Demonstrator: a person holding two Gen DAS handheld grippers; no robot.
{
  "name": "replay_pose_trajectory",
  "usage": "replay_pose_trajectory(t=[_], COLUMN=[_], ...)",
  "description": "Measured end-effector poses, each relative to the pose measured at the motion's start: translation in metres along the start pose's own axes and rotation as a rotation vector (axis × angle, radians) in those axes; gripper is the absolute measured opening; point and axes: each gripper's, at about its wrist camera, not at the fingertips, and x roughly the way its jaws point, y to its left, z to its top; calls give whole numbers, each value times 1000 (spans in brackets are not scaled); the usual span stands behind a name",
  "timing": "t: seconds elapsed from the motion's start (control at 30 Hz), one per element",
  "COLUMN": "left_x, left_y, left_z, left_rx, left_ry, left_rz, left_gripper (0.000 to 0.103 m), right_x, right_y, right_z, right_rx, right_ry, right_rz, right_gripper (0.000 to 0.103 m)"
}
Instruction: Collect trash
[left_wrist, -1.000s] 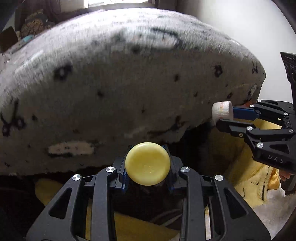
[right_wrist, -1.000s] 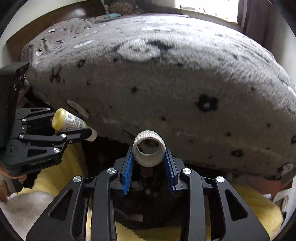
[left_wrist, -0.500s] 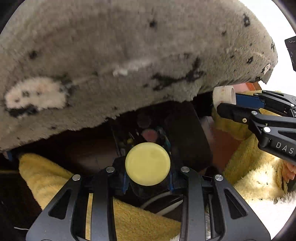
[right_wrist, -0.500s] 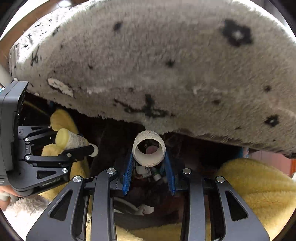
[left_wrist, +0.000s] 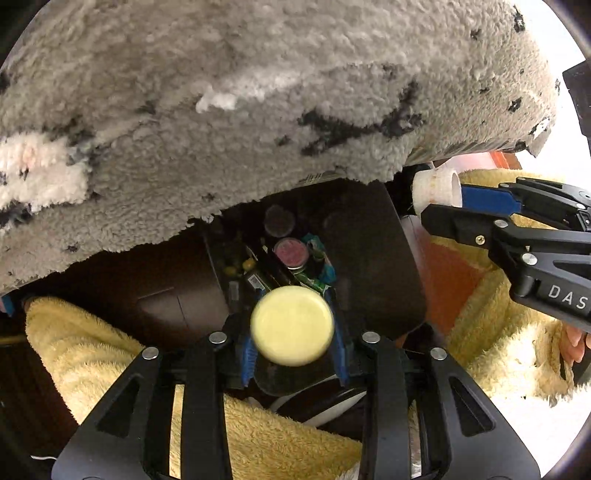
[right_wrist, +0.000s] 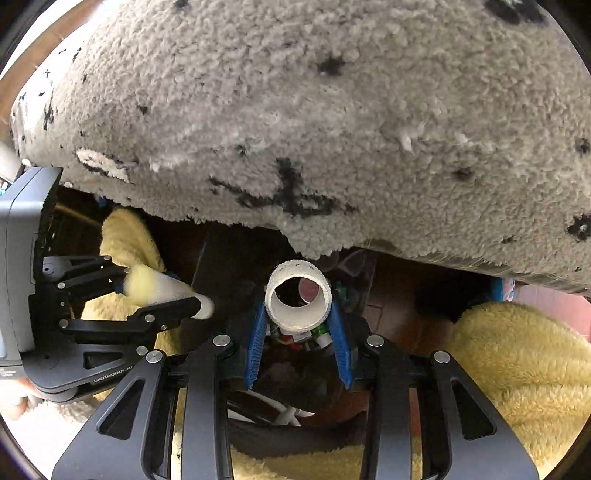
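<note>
Trash fills a dark bin (left_wrist: 373, 258) below both claws. Left claw (left_wrist: 293, 341) clamps a yellow-capped tube (left_wrist: 291, 325), cap toward the camera. Right claw (right_wrist: 298, 332) grips a white ring-shaped cap (right_wrist: 298, 304) between blue pads (right_wrist: 255, 345). Grey blanket (right_wrist: 295, 110) overhangs the bin; yellow fleece (right_wrist: 517, 362) lies around it.

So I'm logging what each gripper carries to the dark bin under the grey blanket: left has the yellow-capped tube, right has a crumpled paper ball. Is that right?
Not quite. The right gripper is shut on a hollow white ring, open at both ends, not a paper ball; the right wrist view shows straight through it. The left gripper does hold the yellow-capped tube, and the dark bin sits under the grey blanket.
</note>
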Motion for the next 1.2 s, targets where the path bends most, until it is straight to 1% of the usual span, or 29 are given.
replay_pose_trajectory(t=[0.07,0.1,0.17,0.23,0.27,0.3,0.33,0.37,0.4,0.43,0.47,0.5,0.53,0.57,0.6,0.73,0.9,0.97,1.07,1.2], left_x=[-8,-10,-15,-21,-25,-28,-33,-39,-46,-52,-59,-69,-79,-91,-101,-144,-187,-205,-237,-274], left_y=[-2,-2,-2,-3,-3,-3,-2,-2,0,0,1,1,2,3,5,6,3,-1,-11,-23], left_z=[2,2,4,4,4,4,4,4,4,4,5,6,8,10,12,26,47,55,64,71], left_rx=[-4,-6,-11,-13,-15,-17,-18,-19,-21,-24,-28,-31,-33,-33,-30,-32,-38,-37,-29,0], left_ry=[-8,-14,-25,-39,-48,-56,-65,-77,-92,-107,-128,-156,-183,-222,-251,-380,-499,-551,-651,-795], left_rz=[3,6,20,32,34,35,36,39,43,45,47,51,55,64,71,122,190,209,241,302], left_gripper=[40,41,52,54,56,57,59,64,66,71,78,81,89,94,95,95,95,95,95,95], right_x=[0,0,-5,-10,-13,-17,-21,-29,-35,-41,-49,-58,-67,-73,-81,-112,-157,-173,-200,-230], right_y=[-2,-3,-6,-8,-10,-12,-14,-17,-17,-18,-19,-21,-23,-26,-28,-26,-13,-9,-3,-2], right_z=[2,2,3,4,5,6,7,8,9,10,10,12,14,15,18,31,45,50,61,69], right_rx=[5,9,17,25,29,34,38,45,48,52,56,62,68,72,74,59,55,69,82,66], right_ry=[-1,-3,-14,-27,-34,-46,-58,-79,-94,-113,-135,-160,-188,-206,-230,-332,-484,-538,-610,-690], right_rz=[-3,-5,-12,-21,-24,-31,-38,-50,-60,-73,-87,-101,-113,-124,-140,-178,-230,-233,-245,-266], right_gripper=[35,36,42,50,51,54,60,63,70,78,82,92,99,99,99,100,100,100,100,100])
